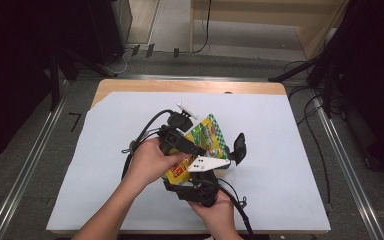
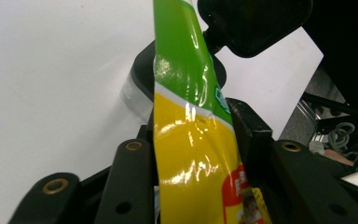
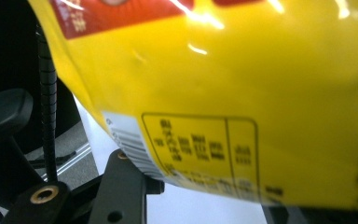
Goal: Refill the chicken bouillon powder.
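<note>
High view: one snack bag (image 1: 207, 142), yellow and green, is held just above the middle of the desk (image 1: 280, 150), between the left gripper (image 1: 180, 135) and the right gripper (image 1: 200, 185). Two grippers, two hands, one bag. To do this well, I judge one grip should stay firm while the other shifts.

Left gripper view: the bag (image 2: 191, 140) stands edge-on between the jaws, which flank it closely; whether they pinch it I cannot tell.

Right gripper view: the bag's (image 3: 242, 93) yellow back with its barcode lies across the jaws; I cannot tell if they press.
</note>
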Demonstrator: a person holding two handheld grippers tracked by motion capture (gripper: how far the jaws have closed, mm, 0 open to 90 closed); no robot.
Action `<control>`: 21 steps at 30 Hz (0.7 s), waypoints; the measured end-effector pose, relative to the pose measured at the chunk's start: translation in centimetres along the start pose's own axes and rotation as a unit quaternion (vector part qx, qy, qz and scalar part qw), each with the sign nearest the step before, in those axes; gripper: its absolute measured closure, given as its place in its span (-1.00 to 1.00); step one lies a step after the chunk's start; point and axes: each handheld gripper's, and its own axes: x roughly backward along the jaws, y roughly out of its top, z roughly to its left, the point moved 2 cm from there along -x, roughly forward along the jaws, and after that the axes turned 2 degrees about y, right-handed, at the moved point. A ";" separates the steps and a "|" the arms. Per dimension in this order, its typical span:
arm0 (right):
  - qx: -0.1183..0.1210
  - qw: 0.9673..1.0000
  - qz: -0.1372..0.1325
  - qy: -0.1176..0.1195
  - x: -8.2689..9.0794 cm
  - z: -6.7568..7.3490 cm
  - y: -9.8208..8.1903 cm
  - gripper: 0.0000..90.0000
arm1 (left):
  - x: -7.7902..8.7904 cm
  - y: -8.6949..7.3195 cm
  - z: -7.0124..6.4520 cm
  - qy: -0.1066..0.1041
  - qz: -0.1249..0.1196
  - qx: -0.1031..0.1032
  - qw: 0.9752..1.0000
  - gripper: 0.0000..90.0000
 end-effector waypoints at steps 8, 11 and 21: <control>0.023 0.999 0.018 -0.014 -0.4 0.5 0.0 0.35 | -0.3 0.1 -0.6 0.025 0.011 -0.006 1.000 0.60; 0.041 0.999 0.026 -0.022 -0.6 0.8 0.0 0.27 | -0.1 0.2 -0.7 0.030 0.006 -0.001 1.000 0.67; 0.046 0.999 0.020 -0.019 -0.6 1.1 0.7 0.38 | 0.1 2.0 -0.6 0.008 0.040 0.002 0.999 0.79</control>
